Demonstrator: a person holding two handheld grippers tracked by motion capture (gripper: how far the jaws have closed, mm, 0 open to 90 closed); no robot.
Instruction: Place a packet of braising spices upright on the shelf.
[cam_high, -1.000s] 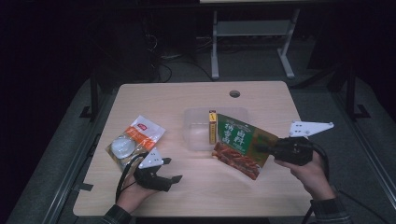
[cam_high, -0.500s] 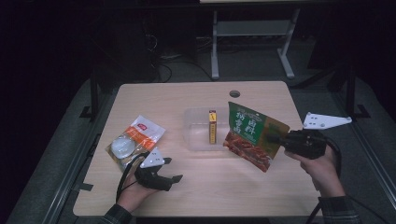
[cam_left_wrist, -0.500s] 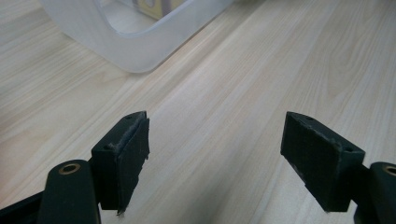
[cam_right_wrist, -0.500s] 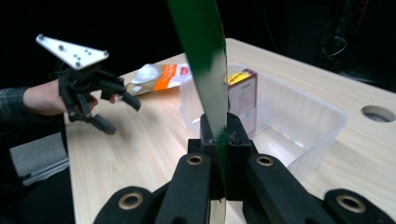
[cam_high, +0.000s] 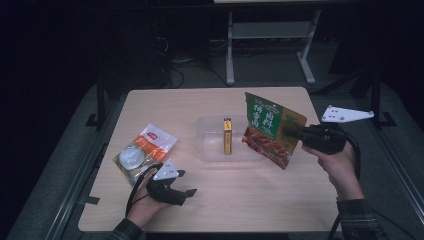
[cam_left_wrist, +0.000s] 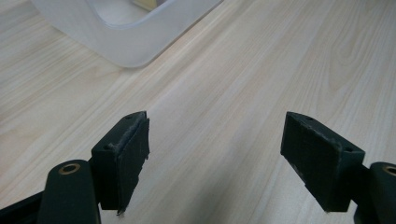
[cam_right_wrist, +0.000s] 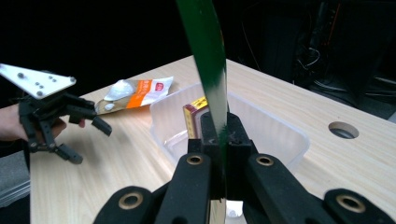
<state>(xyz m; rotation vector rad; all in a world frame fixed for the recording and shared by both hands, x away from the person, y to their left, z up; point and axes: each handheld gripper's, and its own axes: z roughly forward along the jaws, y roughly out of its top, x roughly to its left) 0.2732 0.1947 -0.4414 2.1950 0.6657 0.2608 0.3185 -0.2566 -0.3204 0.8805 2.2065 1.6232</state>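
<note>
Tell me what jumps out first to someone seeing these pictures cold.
The green snack pouch stands out: the right hand-held gripper pinches its edge and holds it up at the right end of the clear plastic tub. A slim yellow box lies inside that tub mid-table. At front left, the left hand-held gripper rests open beside an orange-and-white packet.

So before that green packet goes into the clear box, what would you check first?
1. Right gripper shut on the green pouch: ok, jaws clamp its edge.
2. Pouch lifted off the table: ok, it hangs upright in the air.
3. Room in the clear tub: ok, one yellow box lies inside with space beside it.
4. Left gripper out of the way: ok, open near the table's front edge.
5. Orange-and-white packet away from the tub: ok.
6. Whether the pouch fits flat: cannot tell.
</note>
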